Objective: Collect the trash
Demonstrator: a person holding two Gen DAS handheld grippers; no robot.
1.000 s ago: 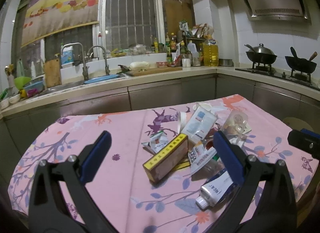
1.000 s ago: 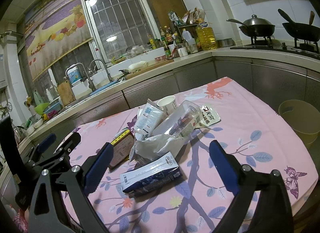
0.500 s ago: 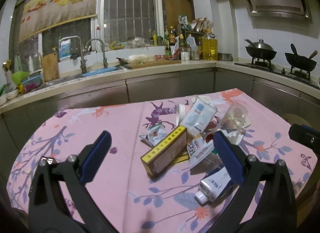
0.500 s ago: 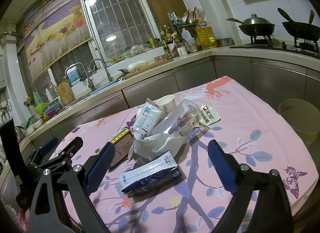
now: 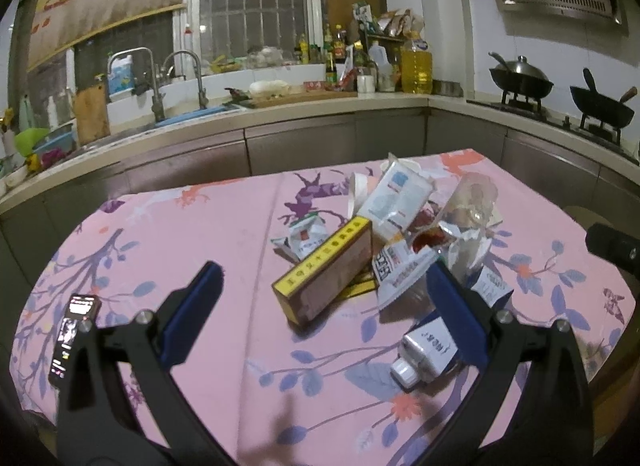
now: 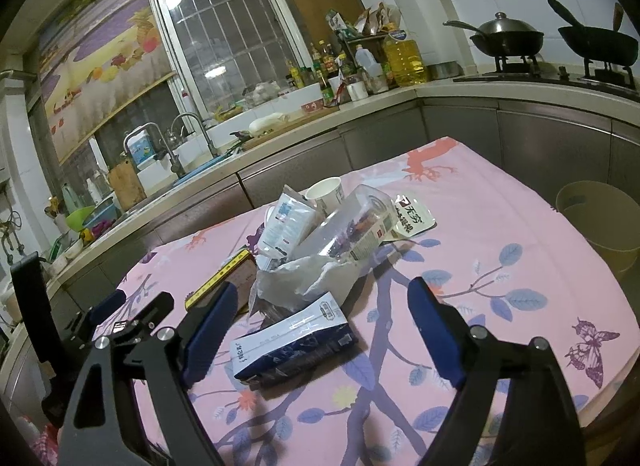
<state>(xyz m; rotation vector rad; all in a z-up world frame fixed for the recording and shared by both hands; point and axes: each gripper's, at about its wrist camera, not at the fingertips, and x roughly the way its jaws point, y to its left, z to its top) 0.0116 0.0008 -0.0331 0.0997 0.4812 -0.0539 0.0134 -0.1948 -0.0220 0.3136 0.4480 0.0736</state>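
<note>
A pile of trash lies mid-table on the pink floral cloth (image 5: 200, 234). It holds a brown box with a yellow edge (image 5: 324, 274), a white pouch (image 5: 394, 197), a clear plastic bottle (image 6: 352, 225), a paper cup (image 6: 326, 193), a small wrapper (image 5: 304, 238) and a blue-white milk carton (image 6: 292, 342), which also shows in the left wrist view (image 5: 430, 346). My left gripper (image 5: 324, 306) is open and empty, just short of the brown box. My right gripper (image 6: 320, 330) is open and empty, its jaws either side of the milk carton.
A beige bin (image 6: 600, 221) stands beside the table's right edge. A phone (image 5: 74, 334) lies at the table's left edge. Kitchen counters with a sink (image 5: 172, 85) and two woks (image 5: 520, 81) run behind the table. The left gripper shows at the right view's left (image 6: 120, 322).
Both grippers have moved slightly forward and lower toward the pile. The phone has come into the left view. Both stay open.
</note>
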